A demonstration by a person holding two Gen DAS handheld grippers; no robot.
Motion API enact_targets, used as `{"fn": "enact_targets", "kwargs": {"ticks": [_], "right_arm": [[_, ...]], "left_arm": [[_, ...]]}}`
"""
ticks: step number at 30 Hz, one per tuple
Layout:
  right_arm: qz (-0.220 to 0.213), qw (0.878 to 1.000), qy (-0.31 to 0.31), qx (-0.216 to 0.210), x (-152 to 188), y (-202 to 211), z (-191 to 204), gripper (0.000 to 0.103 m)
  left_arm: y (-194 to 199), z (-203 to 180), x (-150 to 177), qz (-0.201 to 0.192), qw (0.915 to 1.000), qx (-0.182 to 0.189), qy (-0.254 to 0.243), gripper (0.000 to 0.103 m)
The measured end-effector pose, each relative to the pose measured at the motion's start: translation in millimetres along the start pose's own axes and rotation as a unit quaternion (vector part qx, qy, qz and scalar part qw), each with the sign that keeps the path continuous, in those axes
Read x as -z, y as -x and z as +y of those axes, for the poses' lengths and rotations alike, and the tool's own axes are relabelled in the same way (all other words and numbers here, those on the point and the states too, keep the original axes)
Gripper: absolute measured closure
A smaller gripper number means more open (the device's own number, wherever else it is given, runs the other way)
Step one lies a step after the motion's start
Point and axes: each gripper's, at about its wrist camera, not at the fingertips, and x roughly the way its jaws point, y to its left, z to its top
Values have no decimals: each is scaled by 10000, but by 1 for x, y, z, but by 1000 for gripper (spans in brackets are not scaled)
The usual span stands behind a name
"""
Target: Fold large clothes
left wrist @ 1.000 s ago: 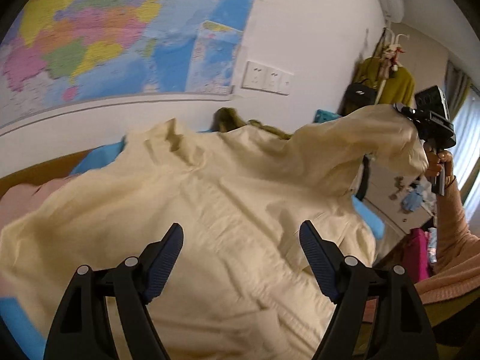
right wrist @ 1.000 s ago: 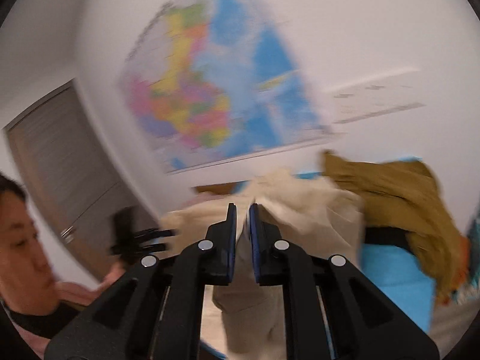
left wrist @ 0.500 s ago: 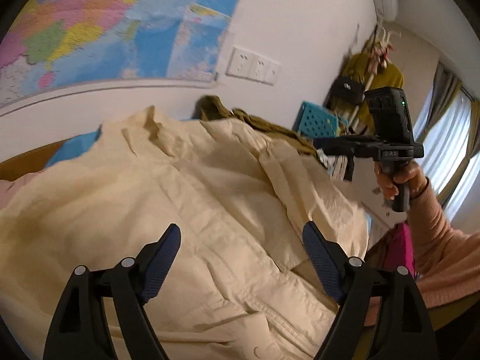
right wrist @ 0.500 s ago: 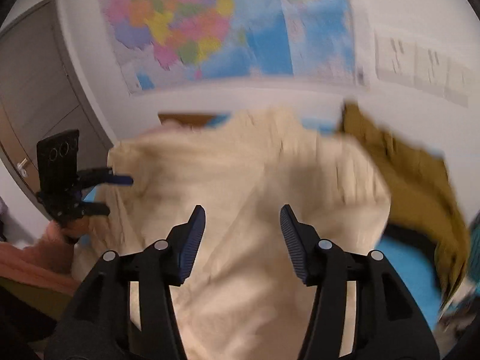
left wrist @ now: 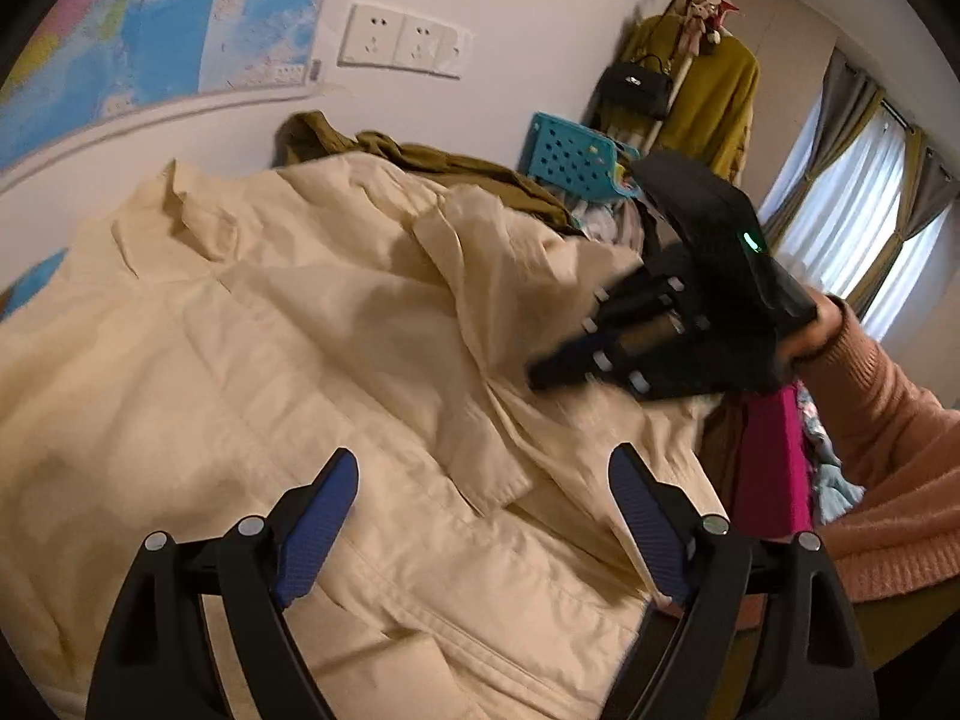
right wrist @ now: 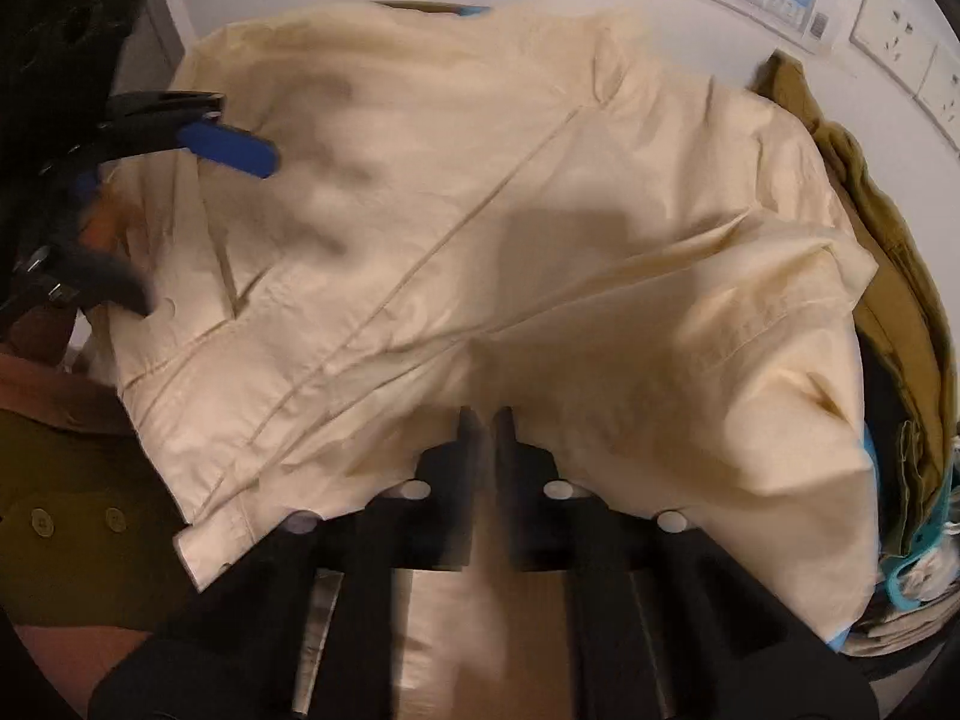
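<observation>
Left wrist view, bottom of frame: the left gripper (left wrist: 480, 516), black w/ blue ribbed pads, is spread wide and holds nothing, hovering just above the large cream cotton shirt (left wrist: 252, 324). The shirt fills the centre and left of the frame, spread over the bed; a blue bed sheet (left wrist: 30, 282) shows at the left edge. A folded-over sleeve w/ cuff lies centre-right, its end just beyond the gripper's pads.

Right wrist view, bottom centre: the right gripper (right wrist: 485, 420) has its jaws nearly pressed together at the shirt's near edge. Motion blur means nobody can tell whether cloth is pinched between them. In the left wrist view it appears blurred at centre right, low over the shirt's right side.

Farther back, upper centre-right: an olive-brown garment (left wrist: 456, 159) lies bunched just beyond the shirt. Behind it, a turquoise perforated plastic basket (left wrist: 570, 159). Top left: a colourful wall map (left wrist: 156, 30).

Judgement: the step looks like taking the shirt's right side for a fold inward. To do it well, the right gripper should pinch one layer near the hem, the left should take a matching point, and both should lift evenly so the sleeve stays tucked.
</observation>
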Motion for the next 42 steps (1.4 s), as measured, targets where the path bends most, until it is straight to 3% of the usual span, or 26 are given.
{"fn": "enact_targets", "kwargs": {"ticks": [2,5,7,9,11,13,19,22,26,27,28,29,34,36,38,40,42], "right_arm": [[-515,9970,-368,-454,-7,22,-10,100],[-1467,9833,-684,-835,-19,64,-20,100],[-1910,9737,-774,-969,-30,81,-23,100],[-2142,9673,-775,-1113,-41,88,-25,100],[-2320,9616,-820,-1215,-50,90,-26,100],[-2410,9567,-875,-1375,-57,89,-30,100],[-2500,9479,-1053,-1669,-92,66,-40,100],[-2434,9475,-1111,-1750,-111,43,-40,99],[-1827,9607,-1220,-1696,-130,-16,-43,88],[-1626,9617,-1351,-1742,-128,-31,-48,71],[-1582,9607,-1490,-1727,-123,-39,-53,62],[-1574,9595,-1533,-1764,-118,-41,-56,62],[-1839,9589,-1582,-1474,-87,-17,-79,62],[-1854,9630,-1632,-1078,-80,-11,-90,62],[-1675,9647,-1881,-767,-78,-24,-107,62],[-1461,9637,-2109,-736,-77,-42,-121,64],[-1106,9643,-2330,-596,-78,-67,-132,64]], "left_arm": [[1,1,5,26,9996,241,117,16],[-2,-2,4,42,9952,935,288,14],[-6,-5,-1,47,9898,1381,360,10],[-13,-10,-6,100,9876,1538,310,8],[-22,-10,-9,193,9894,1403,330,10],[-24,-5,-14,134,9916,1230,388,48],[19,50,-32,-182,9949,250,959,85],[38,84,-37,-134,9916,-405,1222,89],[24,117,-29,491,9793,-1074,1642,92],[17,125,-22,693,9738,-1302,1733,94],[13,132,-16,827,9696,-1442,1798,94],[9,137,-12,939,9660,-1530,1860,94],[5,154,-4,1062,9574,-1574,2175,86],[6,158,-11,992,9570,-1646,2174,82],[10,153,-13,908,9568,-1805,2091,73],[19,156,-18,769,9599,-1728,2067,58],[33,149,-21,501,9661,-1587,1974,54]]}}
